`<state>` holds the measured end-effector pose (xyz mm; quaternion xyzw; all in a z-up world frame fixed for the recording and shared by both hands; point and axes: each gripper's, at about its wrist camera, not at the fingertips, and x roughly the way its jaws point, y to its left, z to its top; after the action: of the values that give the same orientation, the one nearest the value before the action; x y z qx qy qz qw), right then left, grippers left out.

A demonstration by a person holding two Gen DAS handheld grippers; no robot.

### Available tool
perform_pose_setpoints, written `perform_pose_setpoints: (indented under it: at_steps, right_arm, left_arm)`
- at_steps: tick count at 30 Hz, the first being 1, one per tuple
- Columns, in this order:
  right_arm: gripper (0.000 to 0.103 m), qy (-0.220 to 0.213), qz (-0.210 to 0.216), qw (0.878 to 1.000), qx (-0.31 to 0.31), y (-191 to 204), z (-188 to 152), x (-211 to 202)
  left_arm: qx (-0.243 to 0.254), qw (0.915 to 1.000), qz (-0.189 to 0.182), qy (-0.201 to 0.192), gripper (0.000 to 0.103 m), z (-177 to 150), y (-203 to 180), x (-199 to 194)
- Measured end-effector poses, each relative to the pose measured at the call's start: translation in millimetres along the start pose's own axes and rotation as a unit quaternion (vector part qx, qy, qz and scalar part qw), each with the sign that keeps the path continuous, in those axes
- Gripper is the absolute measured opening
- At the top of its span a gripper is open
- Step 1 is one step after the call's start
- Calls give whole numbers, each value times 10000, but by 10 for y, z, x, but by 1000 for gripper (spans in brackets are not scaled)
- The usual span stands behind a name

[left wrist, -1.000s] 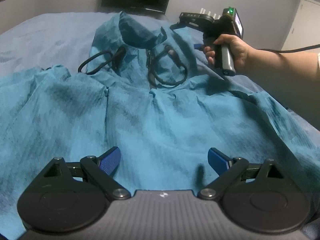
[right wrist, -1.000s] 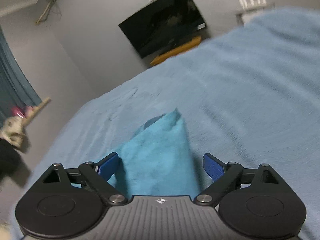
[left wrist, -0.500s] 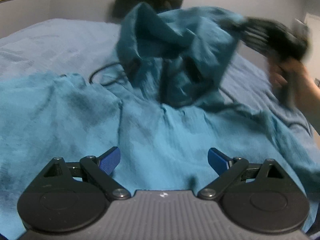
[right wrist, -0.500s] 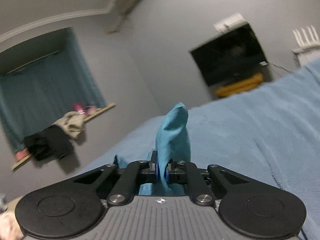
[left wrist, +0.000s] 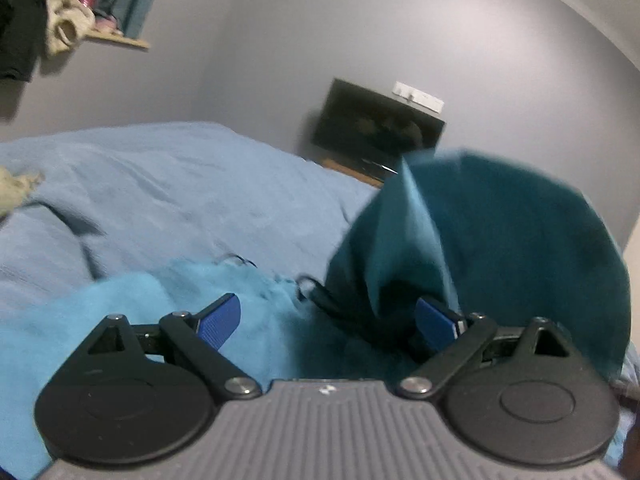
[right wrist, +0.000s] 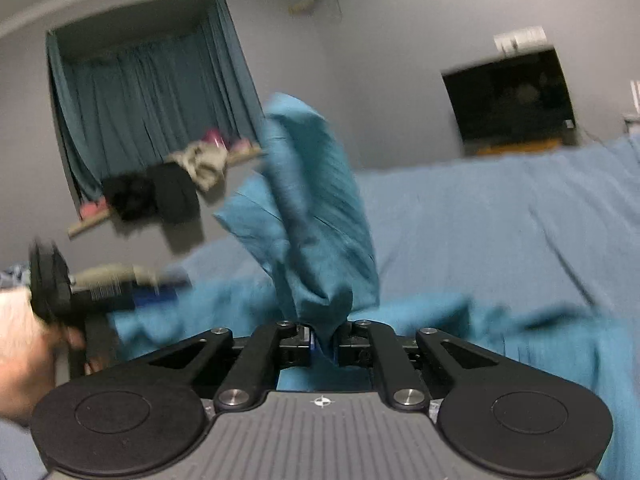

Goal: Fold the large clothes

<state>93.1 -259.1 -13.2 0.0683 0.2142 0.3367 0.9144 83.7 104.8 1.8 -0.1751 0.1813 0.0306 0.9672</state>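
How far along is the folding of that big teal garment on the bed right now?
Early. Done: the right gripper has pinched a bunch of the teal garment and lifted it off the bed. In hand: that raised fold. Left: the left gripper is open and holds nothing; the remaining cloth lies rumpled, no neat fold visible.

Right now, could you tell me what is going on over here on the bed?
A person is folding a large teal garment on a blue-covered bed. The right gripper pinches a bunch of the cloth and holds it raised, though its jaws are easing open. The left gripper is open, with the garment lying loosely between its fingers.
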Motion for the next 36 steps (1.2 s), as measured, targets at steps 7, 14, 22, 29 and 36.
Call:
perform_pose_setpoints:
  at_steps: [7,14,22,29,36]
  right_arm:
    - [53,168,-94,9971,733,-68,-338,-567]
    - [67,-507,-85,9962,700,74,-91,-778]
    - [58,480,-743,9954,-362,651,-168,77]
    - [49,1416,-1327,9773,-845,652,-603,394]
    - [49,1403,-1535,9712,-1159,702,-543,538]
  left_arm:
    - [180,9993,69,-327,94,228,-61,-344]
    - [639,9967,-462,-178,94,289,-493,-308]
    - [2092,9690,-800,1048,87,-319,-900,217]
    - [2318,9385,-562,2497,83,-957,-656,525]
    - [2512,9351,-478,2454,86,-1020,-700,603]
